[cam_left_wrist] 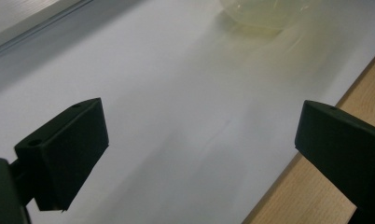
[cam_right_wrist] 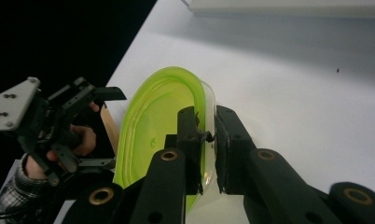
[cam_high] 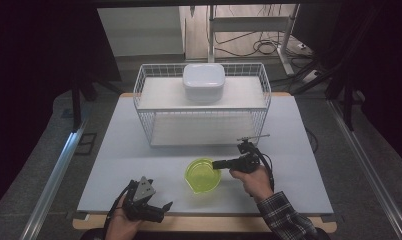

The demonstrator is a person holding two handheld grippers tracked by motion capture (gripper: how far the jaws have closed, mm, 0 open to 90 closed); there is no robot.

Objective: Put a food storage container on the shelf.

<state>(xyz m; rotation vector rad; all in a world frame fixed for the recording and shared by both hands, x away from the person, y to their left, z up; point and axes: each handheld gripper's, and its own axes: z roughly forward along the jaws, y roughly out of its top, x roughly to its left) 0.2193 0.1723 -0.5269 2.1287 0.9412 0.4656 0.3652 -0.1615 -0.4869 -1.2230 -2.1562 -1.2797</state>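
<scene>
A translucent lime-green bowl (cam_high: 201, 175) sits on the white table top (cam_high: 134, 150), in front of the wire rack. My right gripper (cam_high: 216, 164) is shut on its right rim; in the right gripper view the jaws pinch the bowl's (cam_right_wrist: 153, 126) thin wall, one inside and one outside. My left gripper (cam_high: 165, 206) rests near the table's front edge, to the left of the bowl, with its jaws wide apart and nothing between them (cam_left_wrist: 199, 140). The bowl's pale side (cam_left_wrist: 265, 11) shows far ahead in the left gripper view.
A white wire rack (cam_high: 204, 102) with two shelves stands at the back middle of the table. A white lidded container (cam_high: 204, 81) sits on its top shelf. The wooden front edge (cam_left_wrist: 316, 196) lies just under my left gripper.
</scene>
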